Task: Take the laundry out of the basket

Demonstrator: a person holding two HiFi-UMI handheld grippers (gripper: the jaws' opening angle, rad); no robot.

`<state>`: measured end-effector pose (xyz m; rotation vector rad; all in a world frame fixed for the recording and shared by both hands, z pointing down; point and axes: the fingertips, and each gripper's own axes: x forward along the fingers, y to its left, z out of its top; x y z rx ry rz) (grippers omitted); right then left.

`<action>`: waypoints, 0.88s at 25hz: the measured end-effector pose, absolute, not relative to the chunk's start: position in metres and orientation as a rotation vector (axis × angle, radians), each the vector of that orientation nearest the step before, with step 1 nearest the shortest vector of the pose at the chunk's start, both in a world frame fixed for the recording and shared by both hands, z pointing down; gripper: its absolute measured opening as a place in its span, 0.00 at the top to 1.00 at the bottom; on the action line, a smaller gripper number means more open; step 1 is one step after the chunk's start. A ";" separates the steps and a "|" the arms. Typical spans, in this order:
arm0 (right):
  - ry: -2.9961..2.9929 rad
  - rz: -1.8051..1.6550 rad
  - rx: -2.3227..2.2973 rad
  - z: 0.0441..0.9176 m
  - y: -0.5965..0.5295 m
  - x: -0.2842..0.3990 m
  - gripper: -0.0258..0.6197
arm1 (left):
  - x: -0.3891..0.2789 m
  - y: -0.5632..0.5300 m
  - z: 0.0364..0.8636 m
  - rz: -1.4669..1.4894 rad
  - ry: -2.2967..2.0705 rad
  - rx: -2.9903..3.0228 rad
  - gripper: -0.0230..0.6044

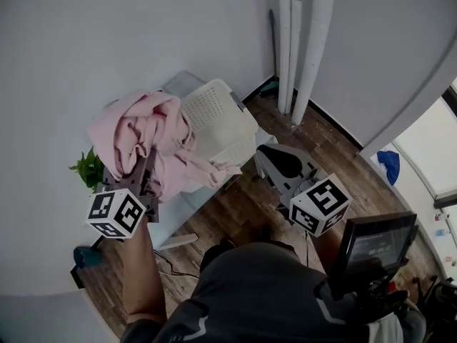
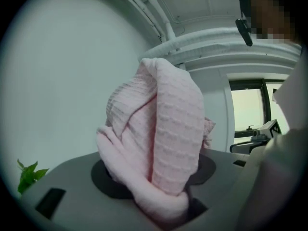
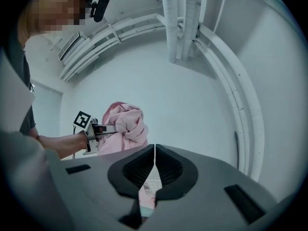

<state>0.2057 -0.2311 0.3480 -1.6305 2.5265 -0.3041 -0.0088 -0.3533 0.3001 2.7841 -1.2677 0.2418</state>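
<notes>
A pink knit garment point(image 1: 143, 131) hangs bunched over the white perforated laundry basket point(image 1: 214, 113), lifted clear of it at the left. My left gripper point(image 1: 146, 164) is shut on it, and in the left gripper view the pink cloth point(image 2: 159, 129) fills the space between the jaws point(image 2: 156, 177). My right gripper point(image 1: 265, 156) sits at the basket's right corner. Its jaws point(image 3: 154, 170) are shut on a thin strip of the basket's white perforated wall point(image 3: 150, 182). The right gripper view also shows the left gripper point(image 3: 96, 131) holding the garment point(image 3: 126, 124) up against the wall.
A small green plant point(image 1: 89, 168) stands left of the basket by the white wall. White pipes point(image 1: 300, 41) run up the corner behind. A black screen device point(image 1: 375, 245) is at the lower right, above the wooden floor point(image 1: 235, 213). A blue object point(image 1: 389, 164) lies far right.
</notes>
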 end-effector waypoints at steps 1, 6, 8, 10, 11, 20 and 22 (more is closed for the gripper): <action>2.532 -0.299 -1.623 0.347 -0.233 0.202 0.93 | -0.013 -0.348 0.294 0.208 -1.270 2.786 0.54; 2.564 -0.255 -1.583 0.343 -0.236 0.158 0.93 | -0.063 -0.319 0.268 0.034 -1.305 2.819 0.54; 2.582 -0.249 -1.558 0.340 -0.238 0.144 0.93 | -0.078 -0.308 0.261 0.025 -1.345 2.835 0.54; 2.596 -0.250 -1.532 0.334 -0.239 0.134 0.93 | -0.087 -0.299 0.253 0.023 -1.369 2.836 0.54; 2.604 -0.250 -1.520 0.330 -0.240 0.130 0.93 | -0.092 -0.295 0.249 0.017 -1.378 2.830 0.54; 2.681 -0.216 -1.443 0.315 -0.210 0.034 0.93 | -0.205 -0.223 0.262 -0.044 -1.582 2.725 0.54; 2.692 -0.228 -1.424 0.313 -0.214 0.027 0.93 | -0.214 -0.218 0.267 -0.056 -1.619 2.686 0.54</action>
